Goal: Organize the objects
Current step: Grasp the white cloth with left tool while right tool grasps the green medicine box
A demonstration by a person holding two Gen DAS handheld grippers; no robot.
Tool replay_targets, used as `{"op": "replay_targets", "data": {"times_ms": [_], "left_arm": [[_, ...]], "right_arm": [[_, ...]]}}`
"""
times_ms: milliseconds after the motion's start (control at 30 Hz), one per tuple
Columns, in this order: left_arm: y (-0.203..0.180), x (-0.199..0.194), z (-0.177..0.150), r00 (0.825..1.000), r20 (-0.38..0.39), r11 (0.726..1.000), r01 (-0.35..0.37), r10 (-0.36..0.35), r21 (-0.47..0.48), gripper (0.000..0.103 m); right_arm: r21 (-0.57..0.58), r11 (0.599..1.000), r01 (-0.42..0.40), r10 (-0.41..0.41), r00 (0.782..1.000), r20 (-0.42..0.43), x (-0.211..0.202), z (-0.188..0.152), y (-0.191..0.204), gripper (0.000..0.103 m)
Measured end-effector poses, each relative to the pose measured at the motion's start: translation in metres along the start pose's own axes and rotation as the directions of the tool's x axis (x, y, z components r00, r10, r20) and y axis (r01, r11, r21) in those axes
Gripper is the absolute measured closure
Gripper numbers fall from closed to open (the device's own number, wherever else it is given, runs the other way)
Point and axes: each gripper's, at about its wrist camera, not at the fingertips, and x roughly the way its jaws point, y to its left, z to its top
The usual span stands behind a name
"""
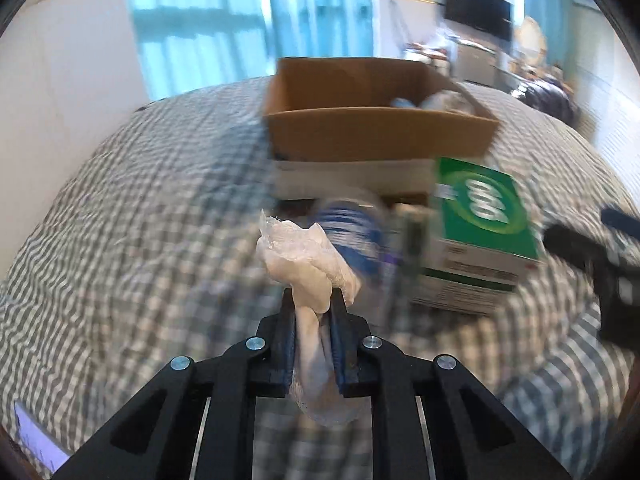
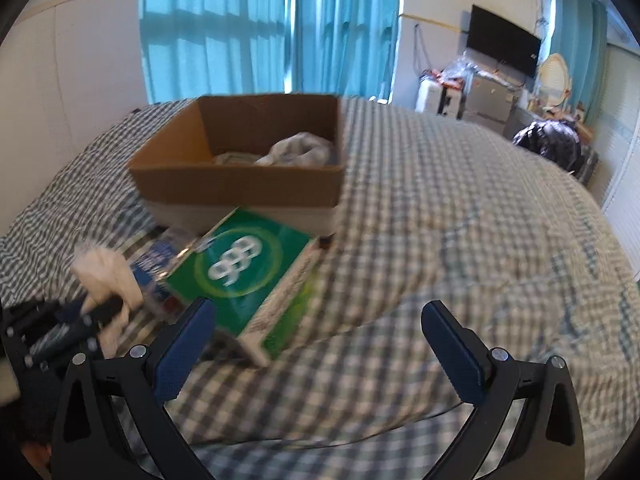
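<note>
Left gripper (image 1: 313, 300) clamped on white plastic-wrapped bundle (image 1: 304, 256) | right gripper (image 2: 316, 320) jaws apart, empty | green box (image 2: 244, 276) on checkered bedspread (image 2: 460, 240) beside cardboard box (image 2: 240, 184).

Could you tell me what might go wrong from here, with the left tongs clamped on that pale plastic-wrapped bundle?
1. The left tongs pinch the pale bundle at a narrow twisted part; the bulk sticks out beyond the tips, so it may slip free on the way to the cardboard box.
2. The green box lies tilted just in front of the open right tongs, whose nearer finger could nudge it across the checked bedcover.
</note>
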Motion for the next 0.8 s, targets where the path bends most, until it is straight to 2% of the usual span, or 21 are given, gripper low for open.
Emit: {"op": "replay_targets", "data": {"times_ms": [100, 133, 267, 600, 700, 800], "left_arm": [[0.017, 0.005, -0.002, 0.998, -0.009, 0.997, -0.069, 0.069, -0.026, 0.088], [0.022, 0.006, -0.004, 0.998, -0.015, 0.997, -0.066, 0.065, -0.048, 0.088], [0.036, 0.009, -0.007, 0.999, -0.031, 0.99, 0.022, -0.027, -0.141, 0.088], [0.04, 0.014, -0.008, 0.998, -0.044, 0.987, 0.036, -0.043, -0.154, 0.088], [0.04, 0.017, -0.007, 0.998, -0.048, 0.988, 0.042, -0.05, -0.151, 0.088], [0.039, 0.019, -0.006, 0.998, -0.05, 0.989, 0.043, -0.05, -0.142, 0.088]], "right_arm": [[0.0, 0.999, -0.038, 0.038, 0.999, -0.024, 0.009, -0.006, 0.018, 0.0], [-0.004, 0.999, -0.044, 0.044, 0.998, -0.033, 0.013, -0.008, 0.024, 0.0], [-0.015, 1.0, -0.021, 0.02, 0.998, -0.056, 0.028, -0.01, 0.047, 0.0], [0.039, 0.997, 0.063, -0.062, 0.998, -0.033, 0.063, 0.001, 0.068, 0.0], [0.057, 0.994, 0.089, -0.087, 0.995, -0.039, 0.071, 0.0, 0.065, 0.0], [0.083, 0.994, 0.071, -0.068, 0.997, -0.04, 0.069, -0.001, 0.05, 0.002]]}}
